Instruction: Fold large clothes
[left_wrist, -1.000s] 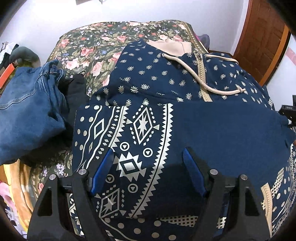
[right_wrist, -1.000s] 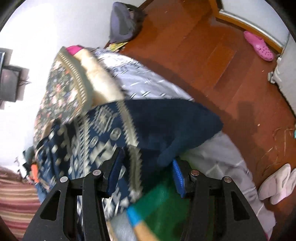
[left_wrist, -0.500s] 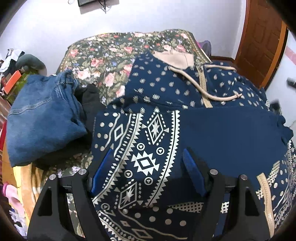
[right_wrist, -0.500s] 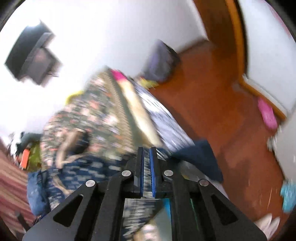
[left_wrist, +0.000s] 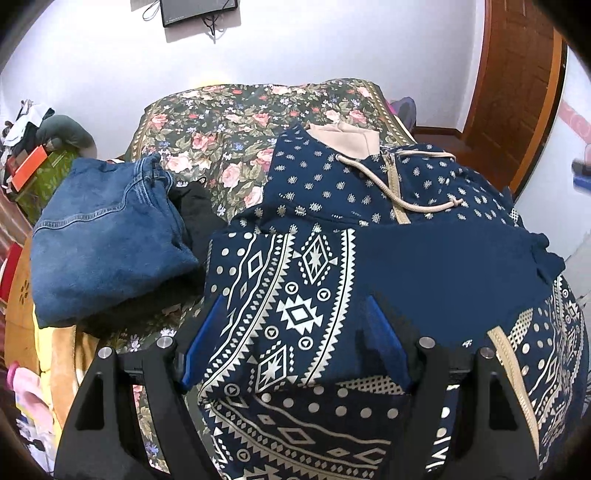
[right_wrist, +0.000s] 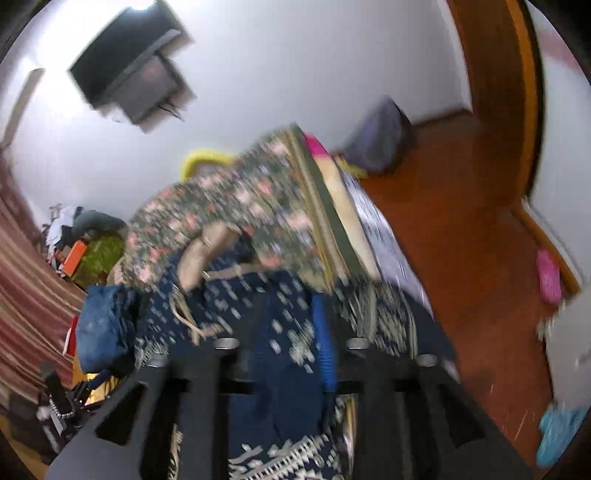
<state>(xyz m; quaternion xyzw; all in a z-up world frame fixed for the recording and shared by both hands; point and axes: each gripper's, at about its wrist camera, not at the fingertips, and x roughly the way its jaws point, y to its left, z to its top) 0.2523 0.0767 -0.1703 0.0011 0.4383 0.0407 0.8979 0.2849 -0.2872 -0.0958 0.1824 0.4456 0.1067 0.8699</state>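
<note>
The left gripper's fingers are held spread, empty, over the navy hoodie at lower centre; the right gripper's are opening, nothing gripped.

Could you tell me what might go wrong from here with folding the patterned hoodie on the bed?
The hoodie reaches the bed's right edge, so a tug may slide it toward the floor. Its loose drawstring could snag. The folded jeans lie close on the left and could get dragged. The right gripper, jaws opening, shows blurred, with nothing visibly held.
</note>
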